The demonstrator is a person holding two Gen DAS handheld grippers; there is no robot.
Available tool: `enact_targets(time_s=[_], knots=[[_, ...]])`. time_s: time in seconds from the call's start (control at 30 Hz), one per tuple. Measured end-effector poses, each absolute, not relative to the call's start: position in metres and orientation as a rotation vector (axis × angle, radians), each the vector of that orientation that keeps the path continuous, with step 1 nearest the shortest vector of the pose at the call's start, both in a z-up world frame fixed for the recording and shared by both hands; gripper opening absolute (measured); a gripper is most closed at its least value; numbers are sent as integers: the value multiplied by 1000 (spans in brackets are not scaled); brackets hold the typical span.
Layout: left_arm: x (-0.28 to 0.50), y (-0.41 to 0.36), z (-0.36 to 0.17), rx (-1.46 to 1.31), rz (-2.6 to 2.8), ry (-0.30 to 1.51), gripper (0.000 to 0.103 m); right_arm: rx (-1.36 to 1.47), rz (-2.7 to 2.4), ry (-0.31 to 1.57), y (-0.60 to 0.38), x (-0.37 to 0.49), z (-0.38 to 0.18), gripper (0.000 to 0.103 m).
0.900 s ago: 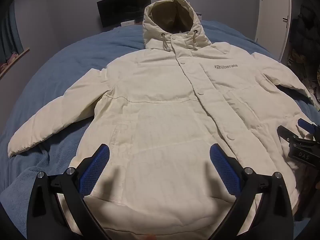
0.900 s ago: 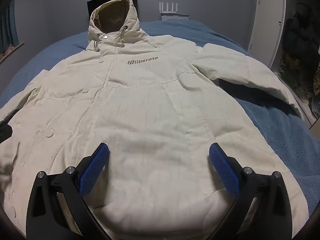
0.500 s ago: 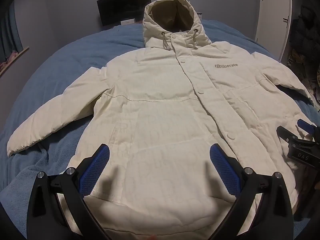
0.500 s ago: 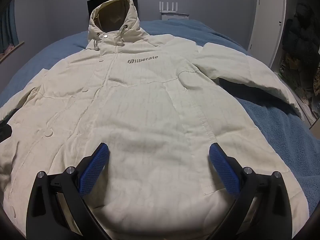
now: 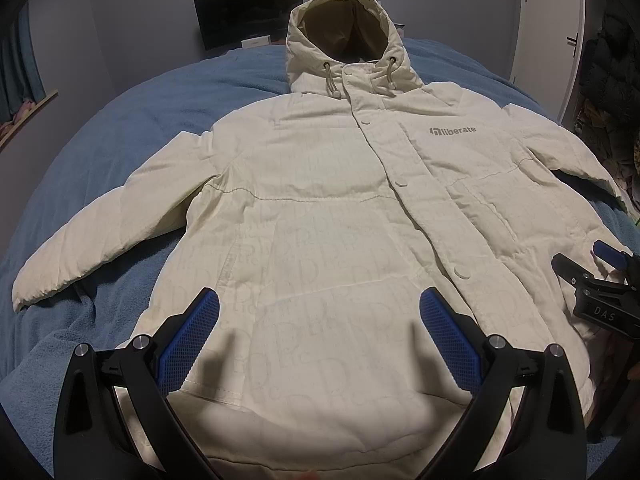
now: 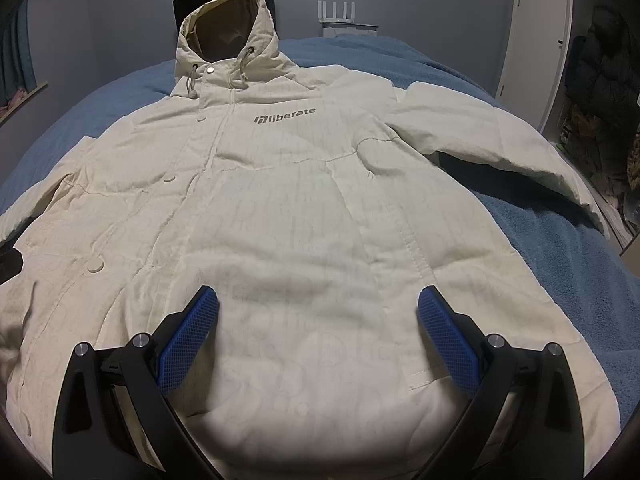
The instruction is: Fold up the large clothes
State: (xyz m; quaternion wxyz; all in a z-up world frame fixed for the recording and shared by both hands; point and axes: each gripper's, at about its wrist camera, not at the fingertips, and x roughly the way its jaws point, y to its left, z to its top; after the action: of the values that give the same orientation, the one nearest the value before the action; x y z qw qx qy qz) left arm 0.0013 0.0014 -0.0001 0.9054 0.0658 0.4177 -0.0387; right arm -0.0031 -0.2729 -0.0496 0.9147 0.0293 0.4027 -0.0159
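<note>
Blue fleece blanket point(image 5: 132, 120) covered the bed; grey wall behind, dark monitor point(image 5: 248, 10) at the far side, white door point(image 5: 548, 32) to the right, dark clothing point(image 5: 612, 92) hanging beyond it. Teal curtain point(image 5: 16, 64) at far left. In the right wrist view a white router point(image 6: 347, 14) stood behind the bed.

Cream hooded jacket point(image 5: 320, 208) lay face up and spread flat on the blanket, hood point(image 5: 344, 40) at the far end, hem nearest, both sleeves angled out and down. Front snapped closed; grey "liberate" logo point(image 5: 453, 131) on the chest.

Left gripper point(image 5: 318, 330) hung over the near hem, left of the placket, jaws wide apart, nothing between the blue pads point(image 5: 188, 344). Right gripper point(image 6: 318, 330) hung over the hem's right half, likewise spread wide and holding nothing; it also showed at the right edge of the left wrist view point(image 5: 600, 280).

Against 0.9 s earlier: jacket unmoved, jaw spread unchanged, both views nearly the same, only a slight drift in framing.
</note>
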Motion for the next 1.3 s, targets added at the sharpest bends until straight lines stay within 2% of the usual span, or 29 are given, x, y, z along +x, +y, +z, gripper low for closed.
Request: enact_targets(time_s=[1.3], knots=[[-4,0,-3,132,-82,872,97,63,-32,839,-273,-2,-52,97]])
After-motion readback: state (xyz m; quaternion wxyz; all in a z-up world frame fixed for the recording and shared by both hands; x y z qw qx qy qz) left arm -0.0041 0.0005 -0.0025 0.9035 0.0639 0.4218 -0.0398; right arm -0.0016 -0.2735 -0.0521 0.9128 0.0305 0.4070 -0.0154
